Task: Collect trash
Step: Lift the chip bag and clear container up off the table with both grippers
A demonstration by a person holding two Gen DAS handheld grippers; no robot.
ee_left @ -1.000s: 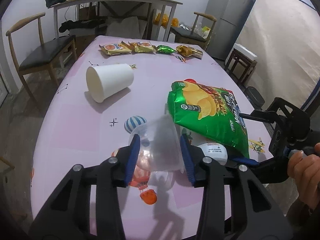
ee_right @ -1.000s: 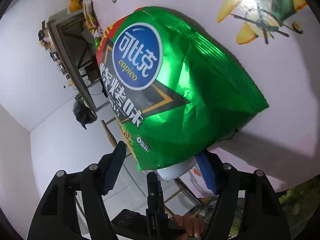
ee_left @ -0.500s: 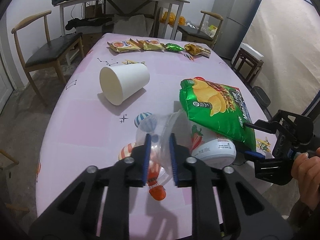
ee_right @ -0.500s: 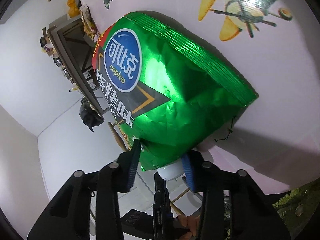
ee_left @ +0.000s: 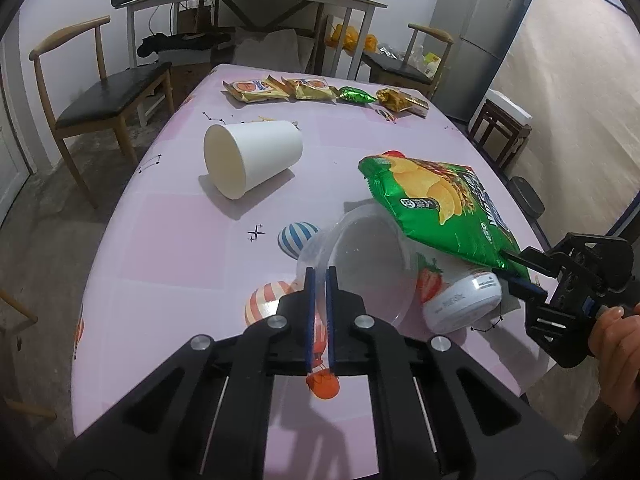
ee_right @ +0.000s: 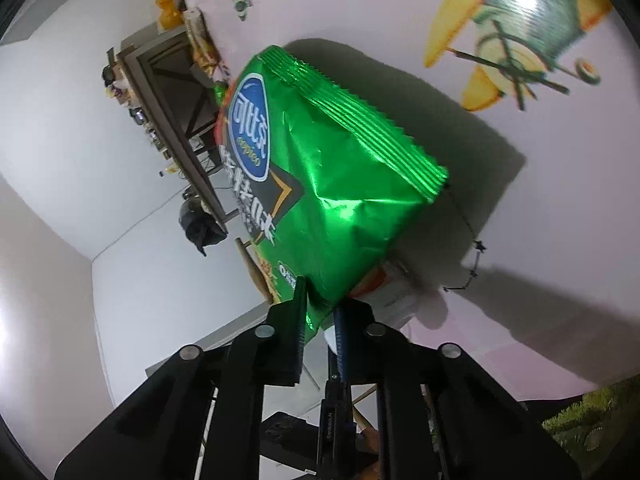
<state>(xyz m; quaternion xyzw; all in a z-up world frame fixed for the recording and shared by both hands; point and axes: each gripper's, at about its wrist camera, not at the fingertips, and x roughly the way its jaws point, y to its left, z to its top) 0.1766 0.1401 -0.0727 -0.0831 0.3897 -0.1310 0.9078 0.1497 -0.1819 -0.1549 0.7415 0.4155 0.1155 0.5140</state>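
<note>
Both pairs of my jaws have just been closing, and each now has something between its pads. My left gripper (ee_left: 319, 280) pinches the near wall of the clear plastic cup (ee_left: 362, 264), which lies on its side on the pink table (ee_left: 180, 248) with its mouth turned toward me; a second ago that cup sat loose between wide-open fingers, and now the blue pads press the thin rim nearly flat. My right gripper (ee_right: 320, 300), at the right edge of the table, clamps the bottom corner of the green chip bag (ee_left: 436, 204), which a moment back was only framed by the jaws. The bag now tilts up off the table, its far end resting over the cup's rim. Under it lies a white strawberry yogurt tub (ee_left: 464, 300), untouched. So two pieces of trash look secured, and I judge lifting both comes next. The white paper cup (ee_left: 252, 156) lies on its side further away, and the row of snack wrappers (ee_left: 320, 90) sits at the far end, all yet to collect.
</note>
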